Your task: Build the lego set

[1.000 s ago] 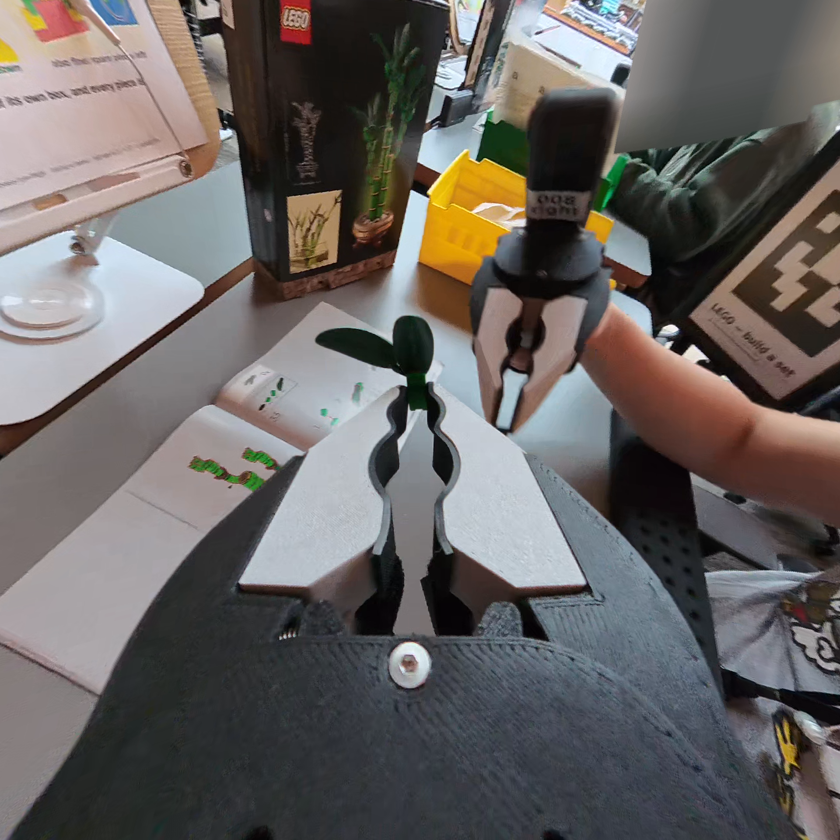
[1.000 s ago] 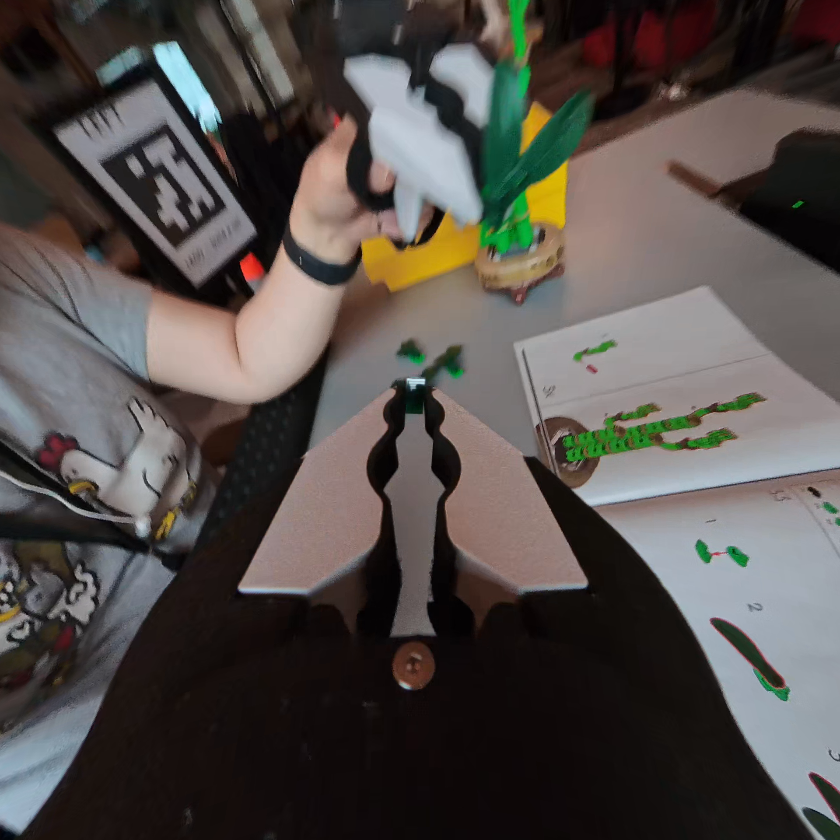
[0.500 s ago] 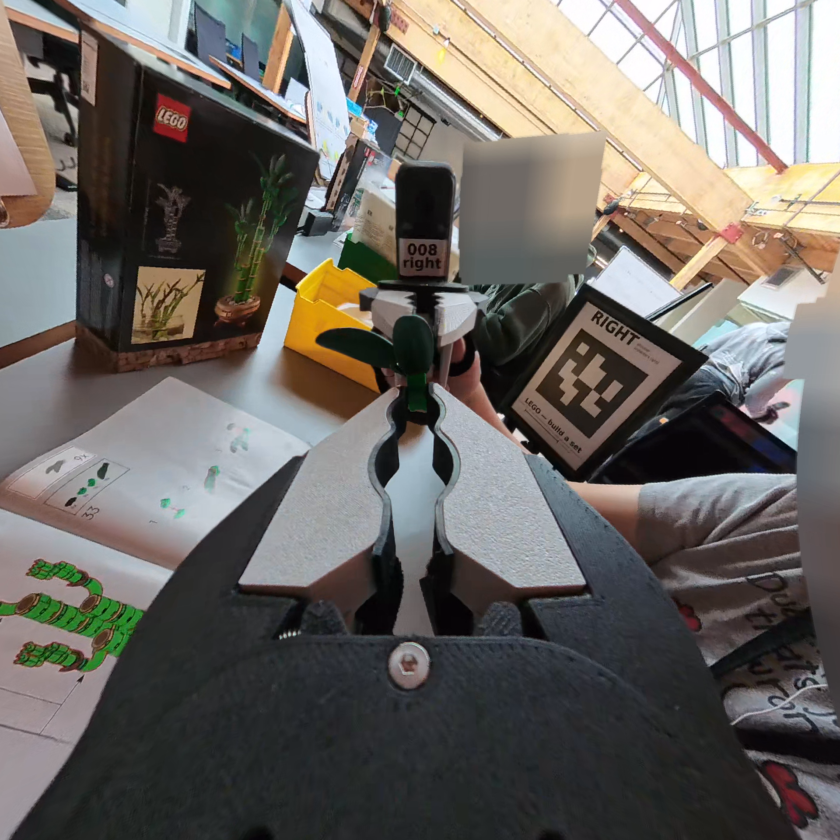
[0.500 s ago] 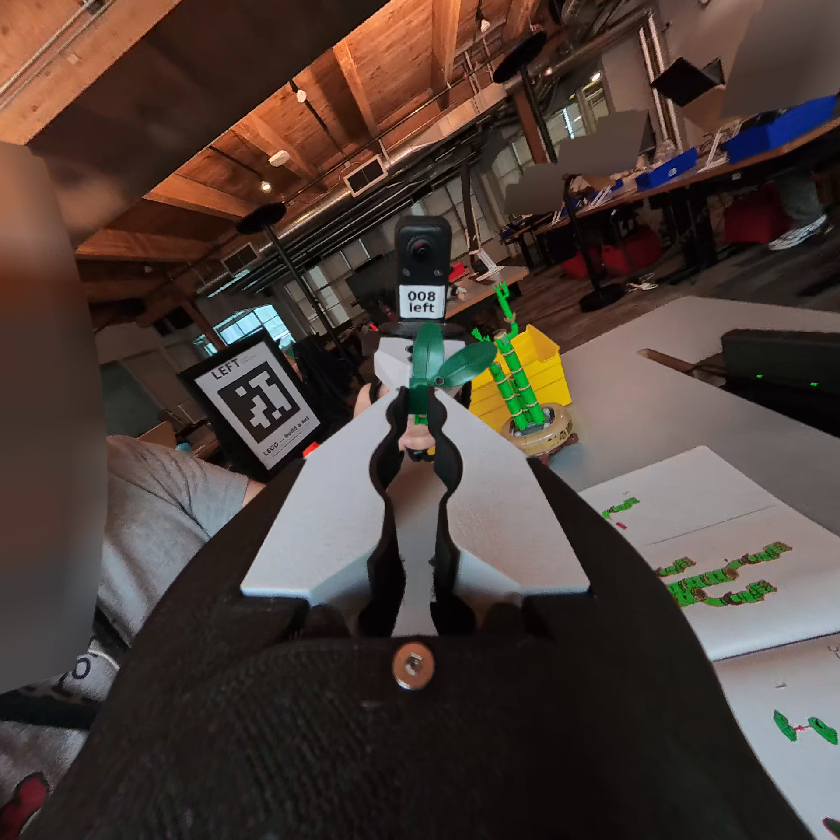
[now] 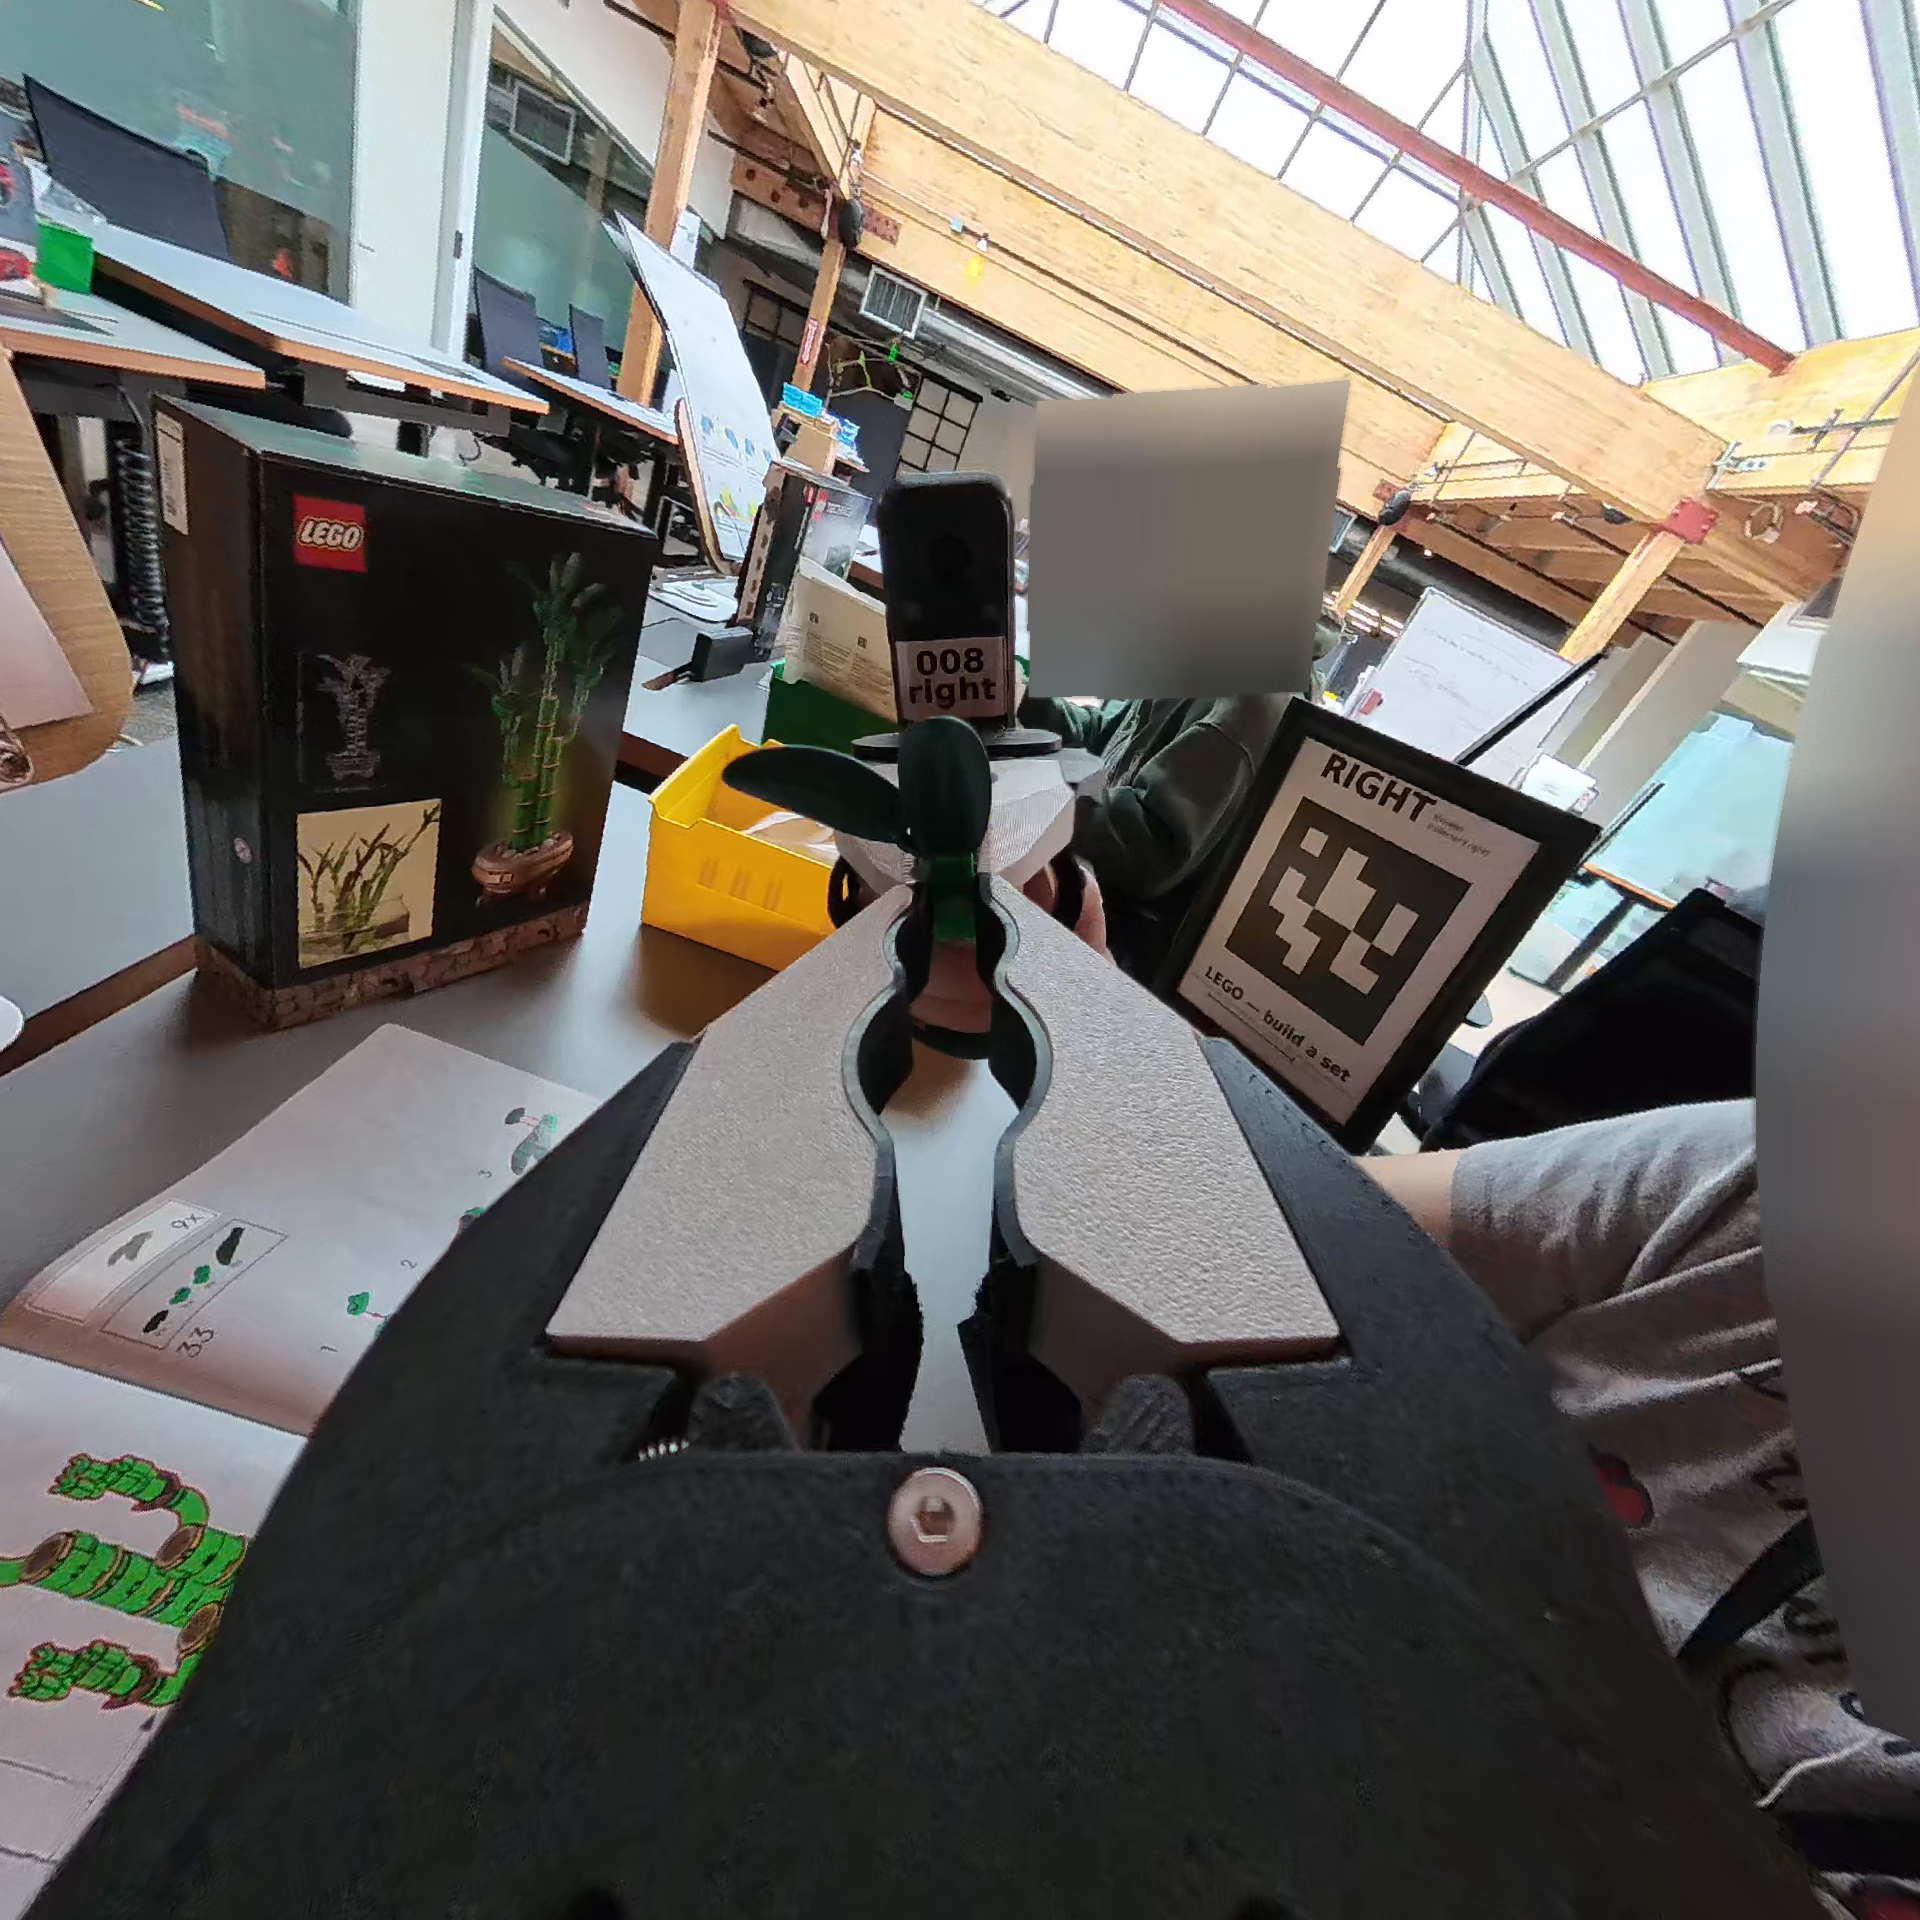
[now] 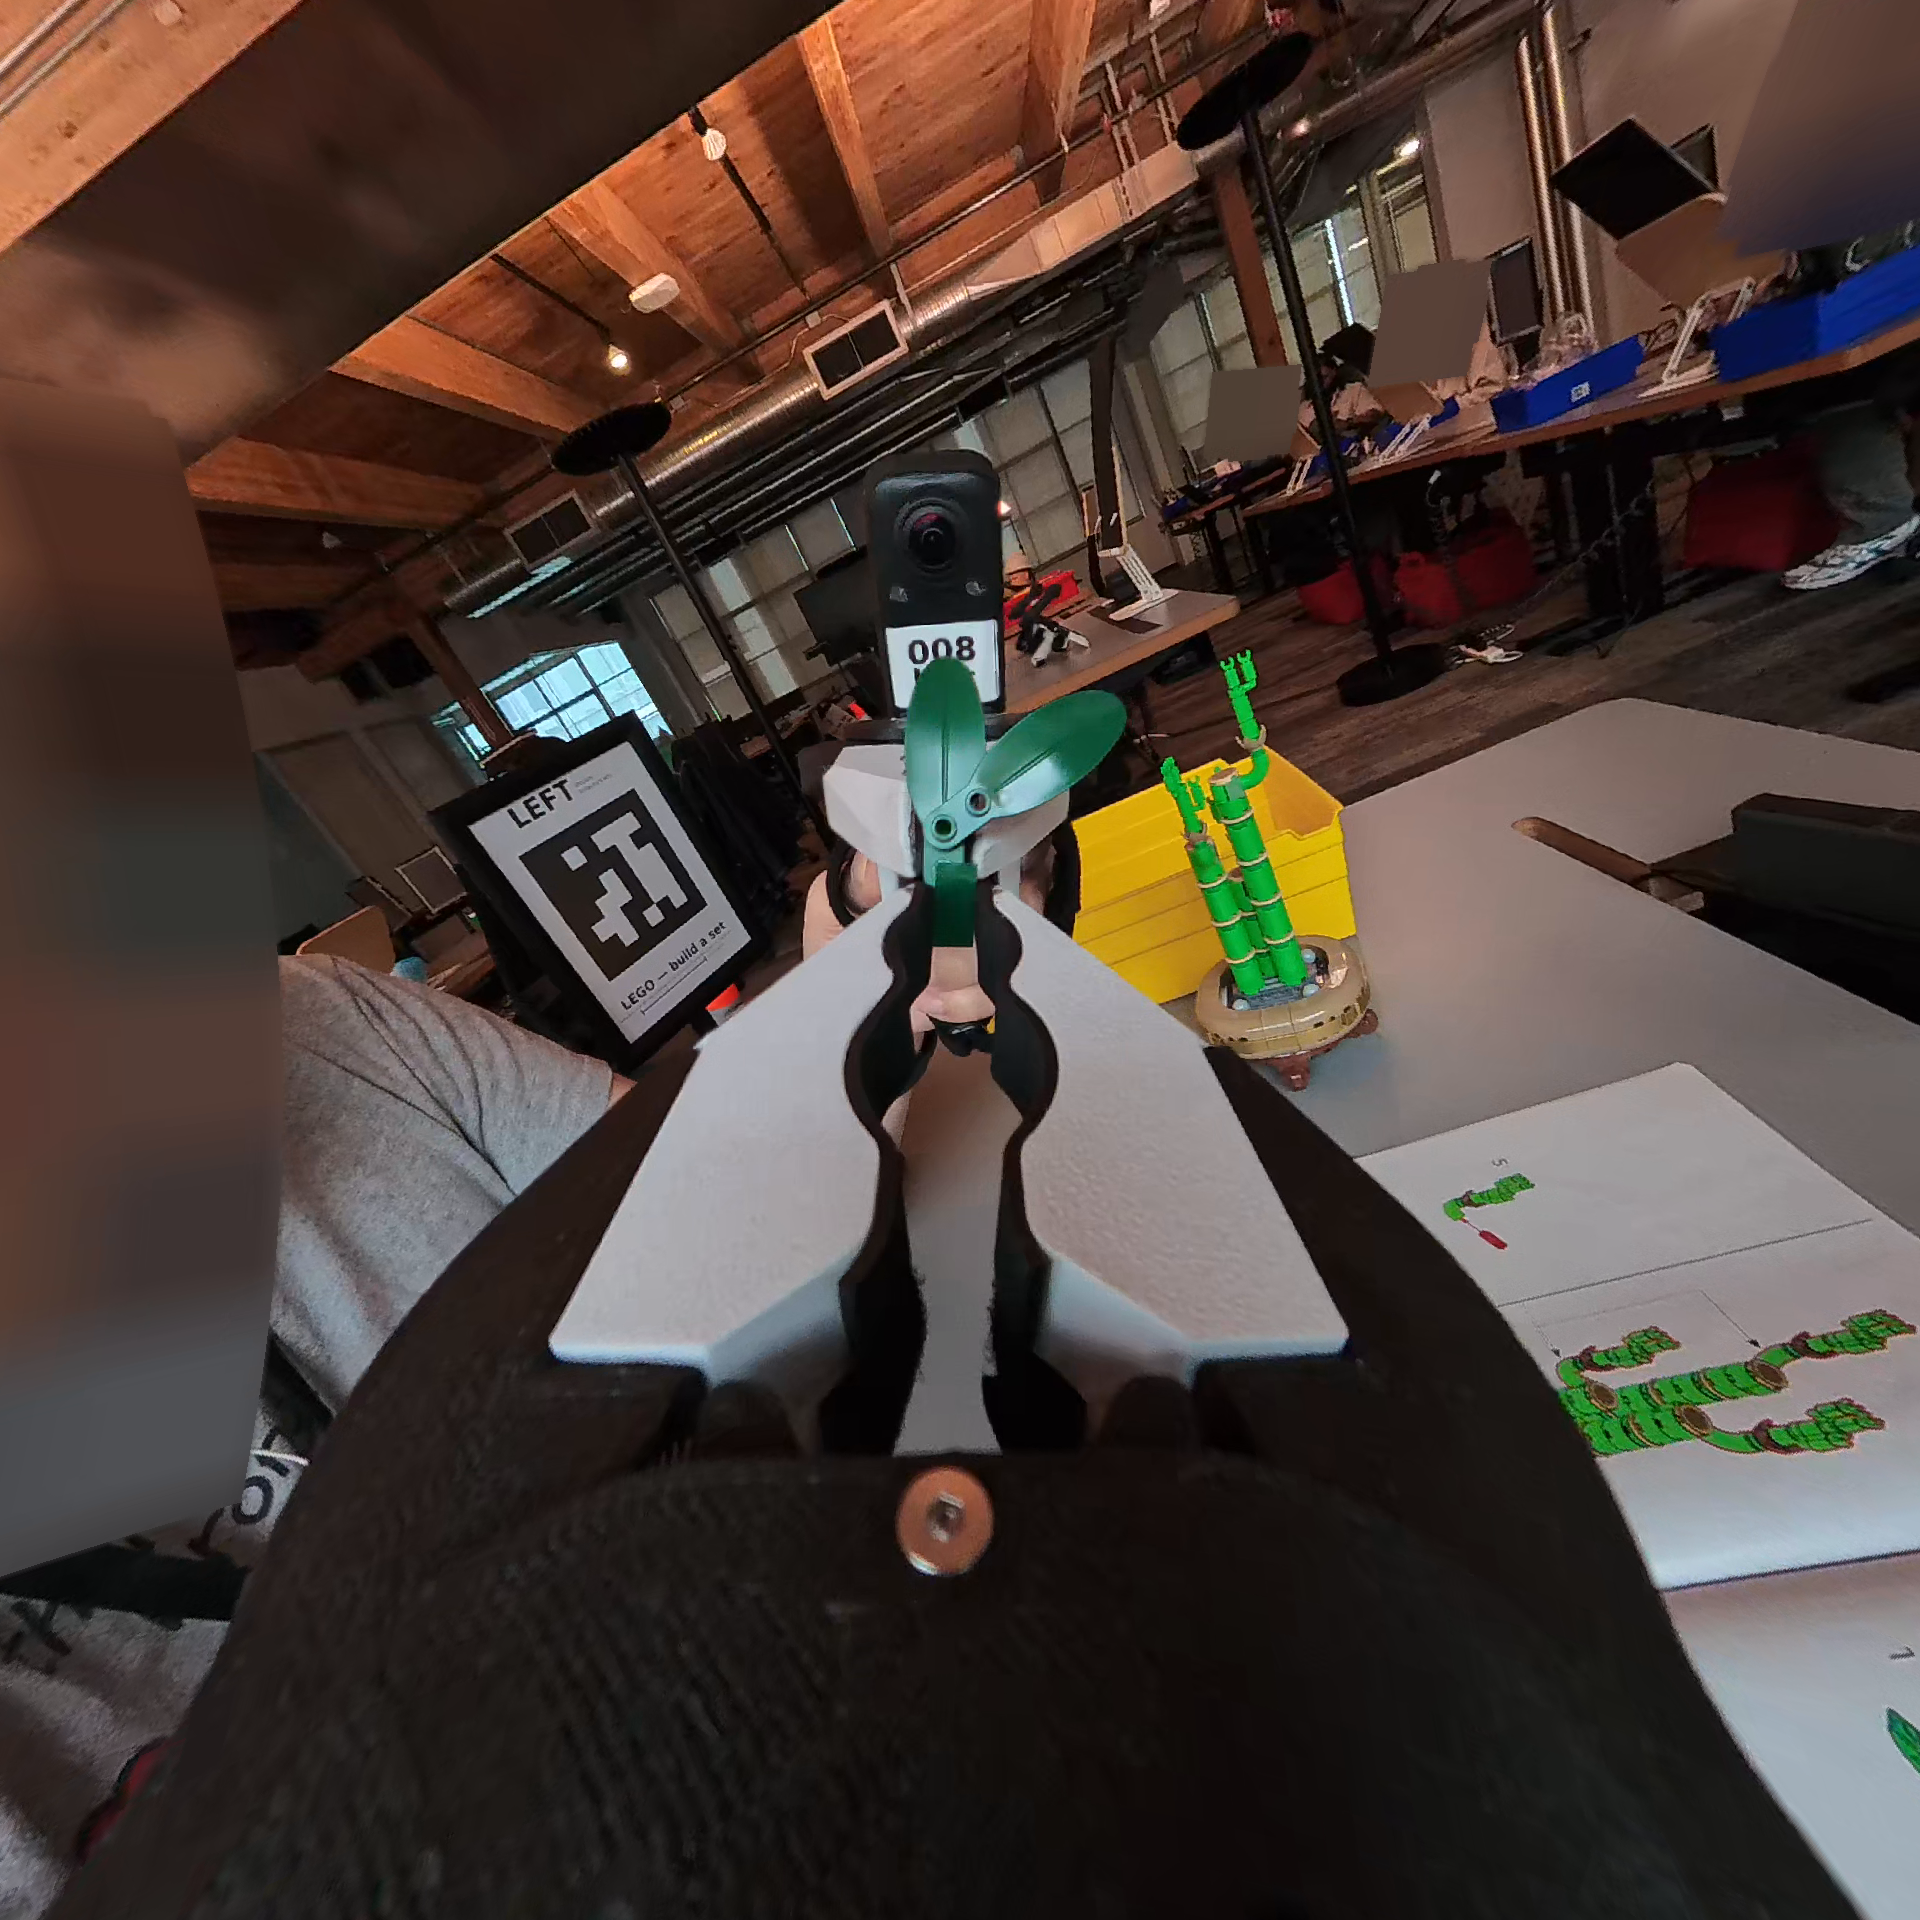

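Sprig-joining step, by the look of it. Small plastic leaf sprig [image 6: 940, 743], two dark green paddle-shaped leaves pinned to a bright green stem, up in mid-air at frame centre in both wrist views, well above the grey table [image 6: 1558, 883]. Left gripper [image 5: 951, 920] narrow, clamped on the bright green stem just under the leaves. Right gripper [image 6: 951, 920] facing it tip to tip, also narrow, clamped on a short green stub directly below the leaf pins. Stub separate or part of the same stem: cannot tell. Fully seated or not: cannot tell either.

Handling, as a judgement: very light, stiff thin plastic, smooth and a bit slippery between flat pads. Leaves probably free to swivel on their pins, so poor to grab. Best held low on the stem, across the flat sides, leaves left clear. Easy to pop out sideways or twist under a hard squeeze, so push straight along the stem axis only.

Partly built green bamboo model [image 6: 1257, 935] on a round tan base, right of centre in the right wrist view, standing on the table just in front of a yellow plastic bin [image 6: 1132, 873]. Open white instruction booklet [image 5: 312, 1174] lower left in the left wrist view, black cardboard set box [image 5: 395, 727] upright behind it at left. Likely destination for the sprig: a stalk tip on the bamboo model, not yet attached.
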A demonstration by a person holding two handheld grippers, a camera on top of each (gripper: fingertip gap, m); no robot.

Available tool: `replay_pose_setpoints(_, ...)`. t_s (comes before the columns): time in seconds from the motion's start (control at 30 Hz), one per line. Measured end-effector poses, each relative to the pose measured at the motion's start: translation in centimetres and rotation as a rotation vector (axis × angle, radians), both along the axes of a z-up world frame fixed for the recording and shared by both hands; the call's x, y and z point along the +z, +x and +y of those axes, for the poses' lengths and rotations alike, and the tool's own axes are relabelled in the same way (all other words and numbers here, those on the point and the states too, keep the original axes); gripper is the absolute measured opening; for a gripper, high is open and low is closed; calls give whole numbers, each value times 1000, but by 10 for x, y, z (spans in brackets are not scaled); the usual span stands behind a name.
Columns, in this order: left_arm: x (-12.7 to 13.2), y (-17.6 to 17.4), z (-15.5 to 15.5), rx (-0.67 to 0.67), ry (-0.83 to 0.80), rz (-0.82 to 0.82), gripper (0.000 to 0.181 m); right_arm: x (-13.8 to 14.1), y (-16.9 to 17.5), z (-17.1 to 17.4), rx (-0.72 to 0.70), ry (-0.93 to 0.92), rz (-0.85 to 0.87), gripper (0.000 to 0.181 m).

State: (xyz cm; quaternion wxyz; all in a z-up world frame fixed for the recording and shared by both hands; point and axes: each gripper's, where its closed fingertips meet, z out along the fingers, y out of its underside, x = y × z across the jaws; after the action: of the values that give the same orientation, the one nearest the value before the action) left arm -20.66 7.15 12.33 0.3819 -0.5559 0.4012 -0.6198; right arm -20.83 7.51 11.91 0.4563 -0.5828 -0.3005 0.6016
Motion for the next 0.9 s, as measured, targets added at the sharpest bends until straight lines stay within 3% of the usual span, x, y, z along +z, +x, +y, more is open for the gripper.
replay_pose_setpoints(0.53, 1, 1, -5, -13, 50, 1, 5, 11, 8, -1, -6, 0, 64, 6)
replay_pose_setpoints(0.9, -6, 4, -5, 2, 78, 56, 6, 5, 3, -1, -13, 14, 16, 5)
